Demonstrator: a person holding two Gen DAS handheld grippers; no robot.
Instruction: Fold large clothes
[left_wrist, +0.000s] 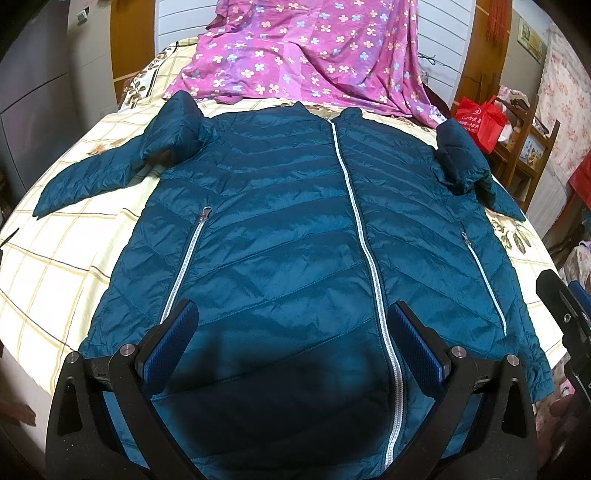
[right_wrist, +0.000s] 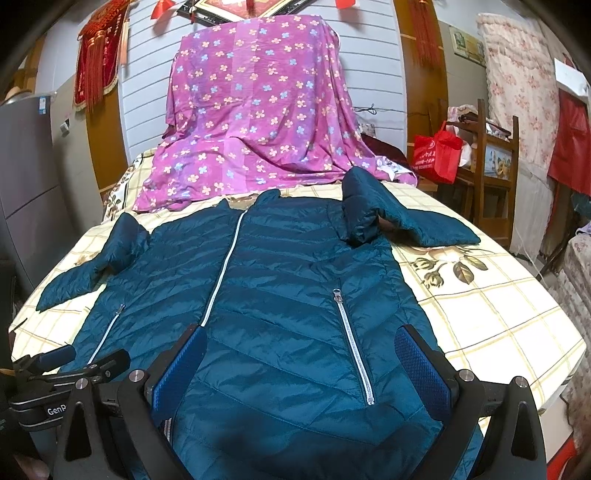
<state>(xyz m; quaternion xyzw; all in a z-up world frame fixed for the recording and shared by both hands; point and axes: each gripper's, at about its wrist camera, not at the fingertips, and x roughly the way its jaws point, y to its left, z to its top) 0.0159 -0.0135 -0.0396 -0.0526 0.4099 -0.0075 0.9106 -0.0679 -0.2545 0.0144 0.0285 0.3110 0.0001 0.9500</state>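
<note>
**Jacket flat on bed, no fold made yet**

Teal puffer jacket (left_wrist: 288, 229) lies face up on bed (left_wrist: 55, 266), zipped, collar toward the far end, hem nearest both cams. Body spread smooth. Both sleeves bent at the shoulder, cuffs trailing outward: left sleeve (left_wrist: 110, 162) onto the checked sheet, right sleeve (right_wrist: 406, 218) same on its side. Neither sleeve brought in over the chest.

Progress, my read: laid out and flattened only. All folds left to do: sleeves in, sides in, then hem up to collar.

Left gripper (left_wrist: 293, 325) spread wide, over lower front, straddling the centre zip (left_wrist: 354, 206) region; nothing held. Right gripper (right_wrist: 301, 350) also spread wide, above the right pocket zip (right_wrist: 351, 332); nothing held.

Hard to tell:
- Hem edge hidden below gripper bodies in both views; shadow darkens lower front in left view.
- Whether fingertips touch fabric or hover: can't tell.
- Pink floral sheet (right_wrist: 258, 110) covers something at the bed head; what's under it unseen.
- Fisheye bends bed edges; sleeve lie approx.
</note>
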